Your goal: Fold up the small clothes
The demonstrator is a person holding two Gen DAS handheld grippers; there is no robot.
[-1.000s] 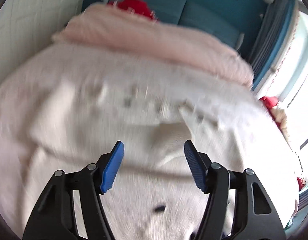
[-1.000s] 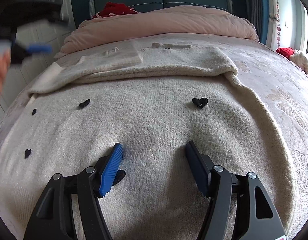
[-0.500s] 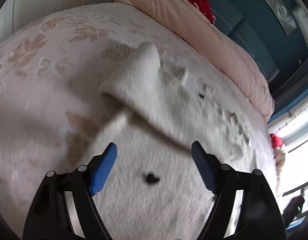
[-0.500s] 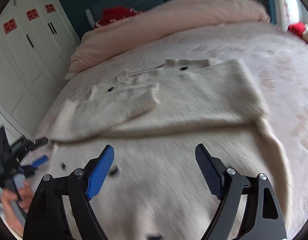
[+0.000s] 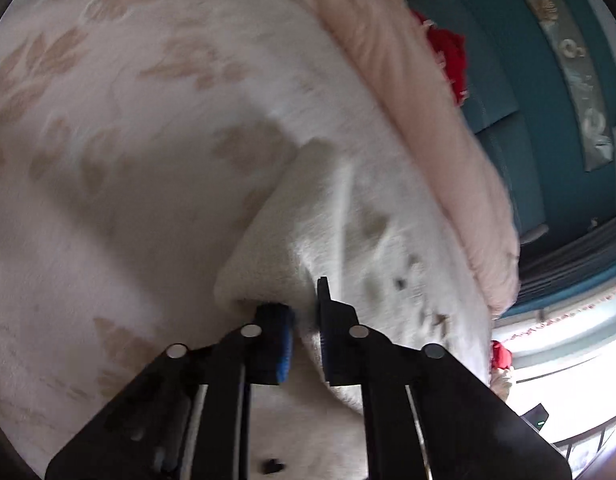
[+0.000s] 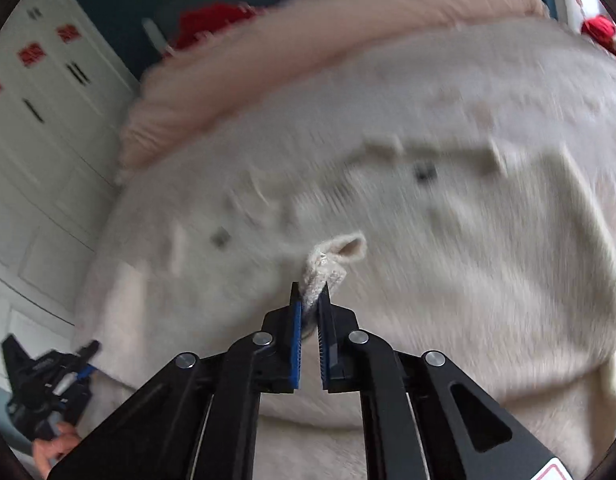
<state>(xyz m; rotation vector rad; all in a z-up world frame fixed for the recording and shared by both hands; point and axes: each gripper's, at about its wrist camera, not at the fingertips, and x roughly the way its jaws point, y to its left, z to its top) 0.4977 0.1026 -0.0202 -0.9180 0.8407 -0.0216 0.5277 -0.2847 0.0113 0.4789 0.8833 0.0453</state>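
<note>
- Your right gripper (image 6: 310,300) is closing its jaws on a raised pinch of the cream knit sweater (image 6: 447,248); the wool stands up between the blue pads (image 6: 295,340).
- Your left gripper (image 5: 304,320) has its jaws drawn in on the sweater's edge at the far left side, with cloth bunched between and over the pad tips.
- The sweater lies spread across the bed, its top part already doubled over, with small dark heart marks dotted on it.
- Judge it as soft, light and floppy: it will sag between your two holds and stretch if you pull hard. A thick knit grips well, so slipping seems unlikely.
- Take hold at edges and corners, as you do now, rather than mid-panel, so the fold line stays straight.
- The bedspread (image 5: 108,160) beneath is pale with leaf patterns and gives underfoot of the cloth; expect drag.
- Beyond lie a pink duvet (image 6: 308,40), a red item (image 5: 447,56), a teal headboard (image 5: 499,80) and white wardrobe doors (image 6: 48,140).
</note>
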